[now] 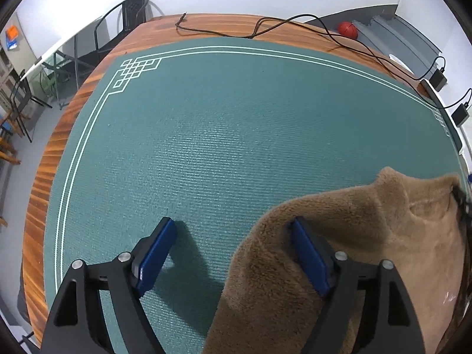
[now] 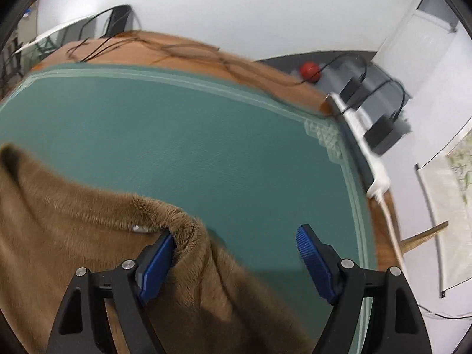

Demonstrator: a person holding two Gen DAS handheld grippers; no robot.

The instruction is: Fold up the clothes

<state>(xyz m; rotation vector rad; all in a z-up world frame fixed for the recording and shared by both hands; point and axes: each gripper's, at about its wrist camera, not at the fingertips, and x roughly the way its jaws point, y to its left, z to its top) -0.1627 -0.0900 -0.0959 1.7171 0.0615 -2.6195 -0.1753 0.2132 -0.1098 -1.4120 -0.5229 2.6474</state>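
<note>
A brown fleece garment (image 1: 368,236) lies on the green mat (image 1: 206,135) at the lower right of the left wrist view. My left gripper (image 1: 233,250) is open; its right finger (image 1: 309,256) rests against the garment's left edge, and fabric reaches into the gap. In the right wrist view the garment (image 2: 73,206) fills the lower left. My right gripper (image 2: 236,259) is open; its left finger (image 2: 156,265) touches a bunched edge of the fleece and the right finger (image 2: 315,262) is over bare mat.
The mat covers a wooden table (image 1: 53,159). Black cables (image 1: 295,26) run along the far edge, with power adapters (image 1: 438,78) at the right edge. A red ball (image 1: 347,29) sits beyond the table. Chairs (image 1: 124,20) stand far left.
</note>
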